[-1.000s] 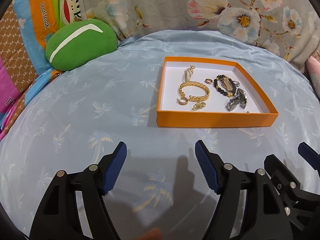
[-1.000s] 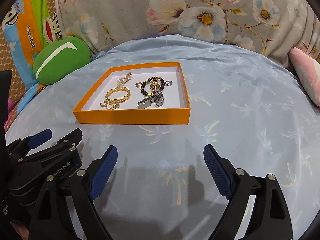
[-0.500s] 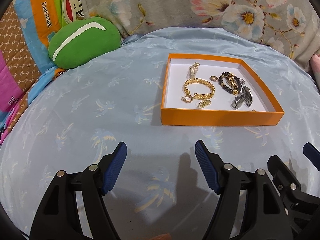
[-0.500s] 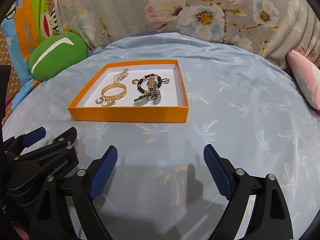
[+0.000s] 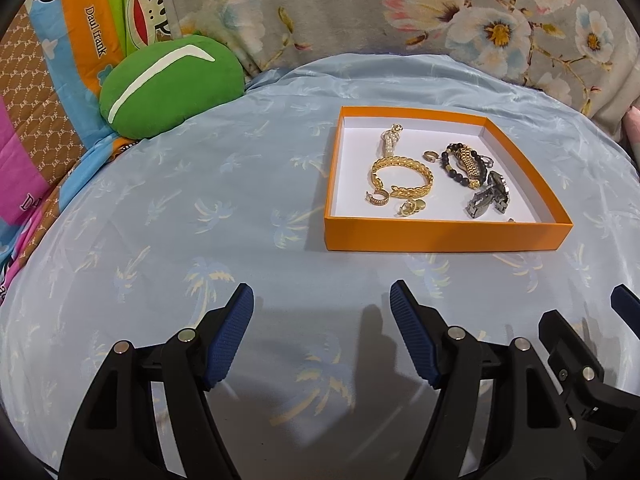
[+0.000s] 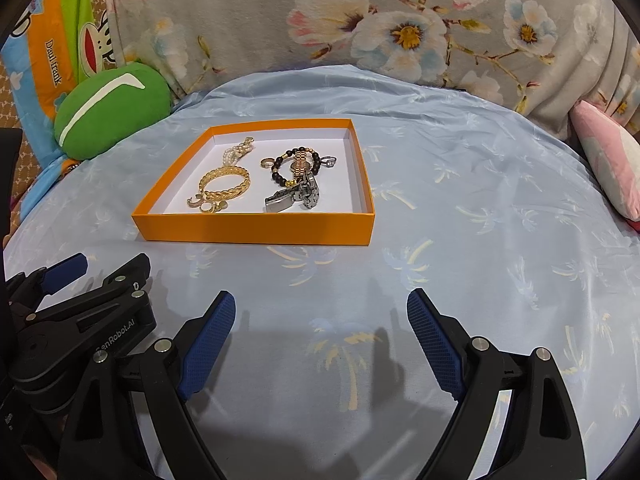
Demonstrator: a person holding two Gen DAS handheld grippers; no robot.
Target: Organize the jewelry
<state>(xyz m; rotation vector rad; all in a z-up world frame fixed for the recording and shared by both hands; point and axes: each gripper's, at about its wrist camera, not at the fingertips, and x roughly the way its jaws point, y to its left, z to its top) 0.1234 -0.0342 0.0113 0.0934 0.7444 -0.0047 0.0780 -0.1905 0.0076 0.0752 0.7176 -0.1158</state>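
An orange box with a white floor lies on the blue bedsheet. Inside are a gold chain bracelet, a pearl piece, a dark bead bracelet with a gold watch, a steel watch and small gold earrings. My left gripper is open and empty, well short of the box. My right gripper is open and empty, also short of it.
A green round cushion lies at the back left. A floral cloth rises behind the bed. A pink pillow sits at the right edge. The left gripper also shows at the left of the right wrist view.
Both grippers have drawn back and lifted slightly, so the box looks a little farther off. Both stay open. The jewelry has not moved.
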